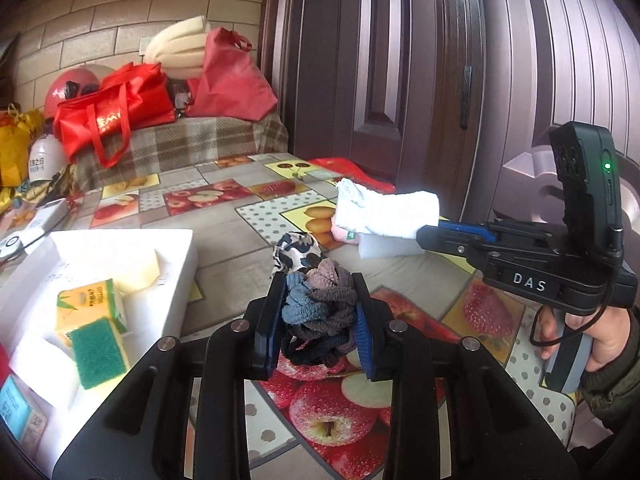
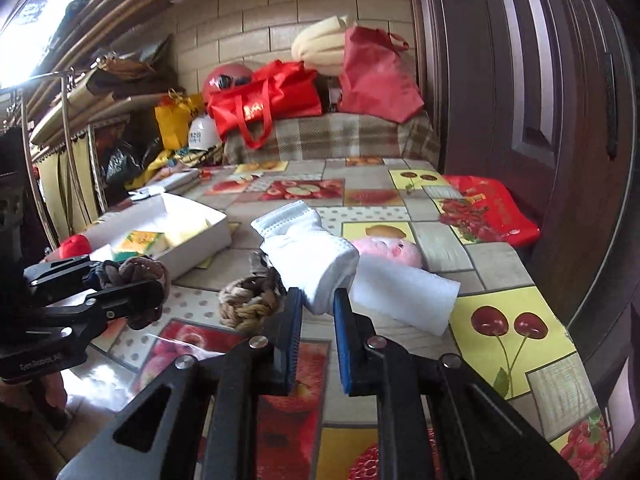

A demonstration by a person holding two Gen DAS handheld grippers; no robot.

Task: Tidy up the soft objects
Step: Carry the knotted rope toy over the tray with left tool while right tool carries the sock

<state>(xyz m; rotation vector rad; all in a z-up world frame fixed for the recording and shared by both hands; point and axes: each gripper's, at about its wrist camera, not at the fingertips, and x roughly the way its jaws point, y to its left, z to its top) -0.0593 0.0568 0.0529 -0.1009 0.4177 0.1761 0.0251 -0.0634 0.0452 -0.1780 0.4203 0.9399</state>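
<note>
Here the work surface is a table (image 2: 432, 240) under a glossy oilcloth printed with fruit: apples, strawberries, cherries, dotted squares. It runs back to a low bench draped in a plaid cloth (image 1: 192, 144), piled with red tote bags (image 1: 116, 108) and a cream ribbed cushion (image 1: 180, 40). Behind that stands a wall of pale tiles; a dark brown panelled door (image 1: 380, 60) fills the right side. Cluttered shelves and a bright window show at the left in the right wrist view.

The left gripper (image 1: 320, 312) is clamped on a bundle of hair ties (image 1: 320, 304), grey, blue and brown, lifted clear of the cloth. The right gripper (image 2: 318, 308) pinches the folded end of a pair of white socks (image 2: 308, 252), also raised above the table.

A white box (image 1: 176, 248) sits on the table's left part, holding a yellow tissue pack (image 1: 92, 304), a green-faced sponge (image 1: 98, 352) and white foam blocks. Near the middle of the table lie a spotted scrunchie (image 1: 296, 252), a braided rope ring (image 2: 248, 304), a pink plush toy (image 2: 392, 252) and a white foam piece (image 2: 404, 300). A red packet (image 2: 492, 208) rests by the door.
</note>
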